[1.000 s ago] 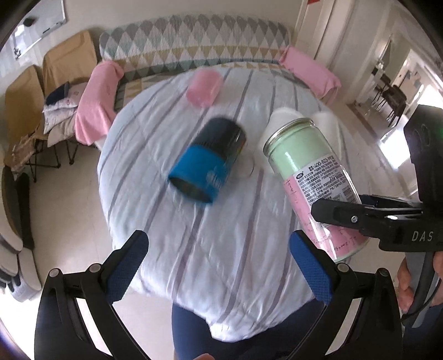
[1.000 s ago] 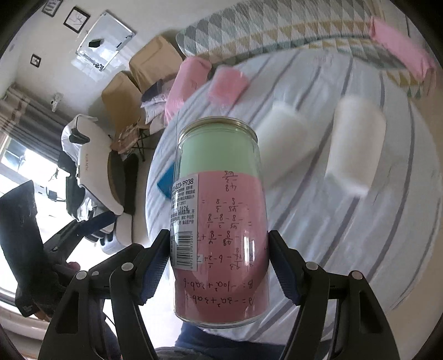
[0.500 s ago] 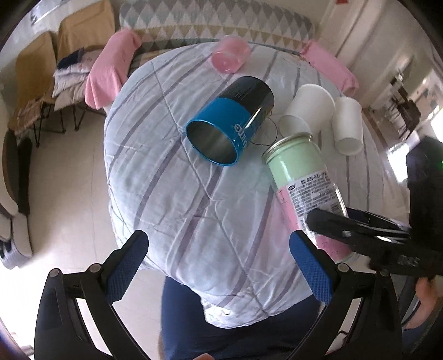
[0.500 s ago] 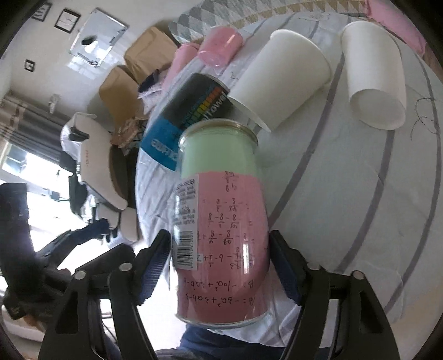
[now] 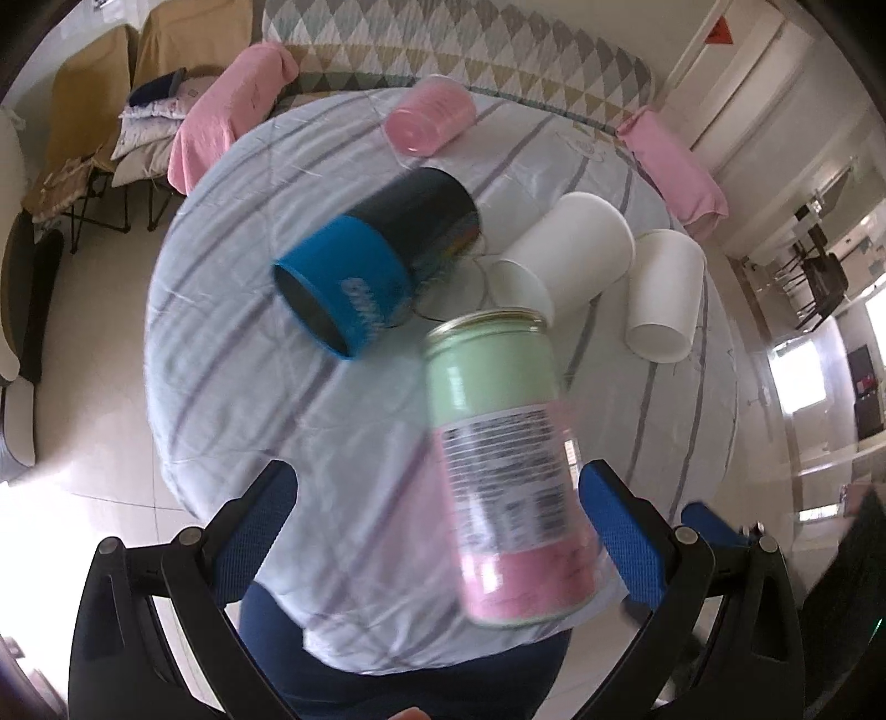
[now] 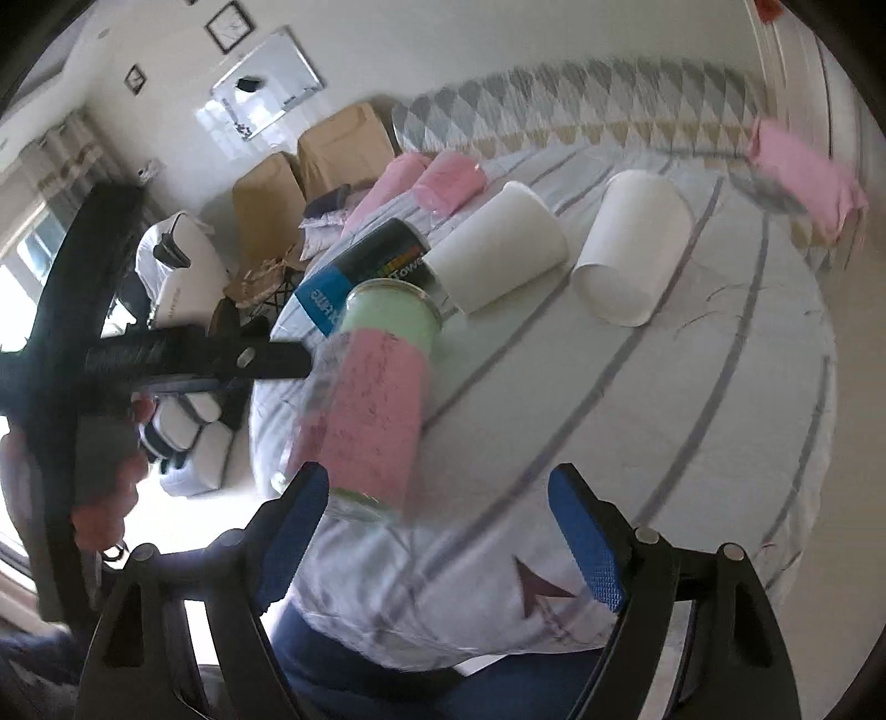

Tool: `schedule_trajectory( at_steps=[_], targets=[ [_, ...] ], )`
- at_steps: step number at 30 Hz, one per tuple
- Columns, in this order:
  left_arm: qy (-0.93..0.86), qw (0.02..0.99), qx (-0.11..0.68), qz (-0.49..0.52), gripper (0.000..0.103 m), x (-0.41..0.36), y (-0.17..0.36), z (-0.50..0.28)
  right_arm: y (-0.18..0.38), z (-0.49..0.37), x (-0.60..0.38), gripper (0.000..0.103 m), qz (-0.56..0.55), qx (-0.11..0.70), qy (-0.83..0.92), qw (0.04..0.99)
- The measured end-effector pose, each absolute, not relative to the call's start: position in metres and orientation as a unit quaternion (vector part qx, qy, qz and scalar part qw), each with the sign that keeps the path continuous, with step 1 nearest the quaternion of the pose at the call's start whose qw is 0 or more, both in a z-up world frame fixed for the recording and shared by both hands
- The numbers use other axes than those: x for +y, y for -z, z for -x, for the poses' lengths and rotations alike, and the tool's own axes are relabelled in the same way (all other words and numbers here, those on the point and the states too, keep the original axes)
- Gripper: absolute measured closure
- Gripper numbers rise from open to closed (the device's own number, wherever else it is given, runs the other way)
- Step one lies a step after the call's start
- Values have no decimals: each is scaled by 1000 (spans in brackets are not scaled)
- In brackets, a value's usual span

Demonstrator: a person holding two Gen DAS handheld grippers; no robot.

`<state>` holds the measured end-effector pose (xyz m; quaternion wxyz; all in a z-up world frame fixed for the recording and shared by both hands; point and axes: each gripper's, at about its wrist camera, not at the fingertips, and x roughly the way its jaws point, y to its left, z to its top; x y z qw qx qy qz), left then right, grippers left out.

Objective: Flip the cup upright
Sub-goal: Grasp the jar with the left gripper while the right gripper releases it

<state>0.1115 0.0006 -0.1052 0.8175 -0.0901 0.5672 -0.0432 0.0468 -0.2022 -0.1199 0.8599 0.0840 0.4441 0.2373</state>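
Observation:
A glass cup (image 5: 506, 459) with a green top and pink lower part stands near the front edge of the round table (image 5: 232, 343), blurred. It also shows in the right wrist view (image 6: 376, 399). My left gripper (image 5: 437, 531) is open, its blue pads wide apart, with the cup between them nearer the right pad. My right gripper (image 6: 437, 543) is open, and the cup is by its left pad (image 6: 293, 531). I cannot tell whether either pad touches the cup. The left gripper's body (image 6: 166, 360) shows at the left of the right wrist view.
A blue and black cup (image 5: 382, 266) lies on its side mid-table. Two white paper cups (image 5: 565, 255) (image 5: 664, 293) and a pink cup (image 5: 432, 119) lie on their sides behind it. A sofa (image 5: 443, 50) and chairs (image 5: 83, 111) stand beyond the table.
My right gripper has opened and let go of the green and pink cup. The cup has gone from being held above the table to standing near the front edge. My left gripper has moved around it.

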Motion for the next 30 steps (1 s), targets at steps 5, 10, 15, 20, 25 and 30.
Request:
schedule_trajectory(
  at_steps=[5, 10, 15, 20, 25, 30],
  targets=[
    [21, 818, 568, 86, 0, -23, 112, -122, 128, -32, -196, 20, -42, 397, -227, 888],
    [14, 810, 579, 85, 0, -37, 123, -133, 140, -22, -187, 20, -19, 358, -221, 907],
    [17, 806, 586, 81, 0, -47, 130, -141, 151, -17, -180, 20, -19, 348, -236, 907],
    [10, 810, 582, 70, 0, -53, 134, -148, 157, -13, -178, 20, -21, 342, -240, 908],
    [2, 820, 570, 53, 20, -56, 133, -149, 158, -13, -178, 20, -19, 340, -241, 909],
    [3, 823, 565, 48, 32, -52, 133, -147, 161, -16, -177, 20, -22, 343, -240, 908]
  ],
)
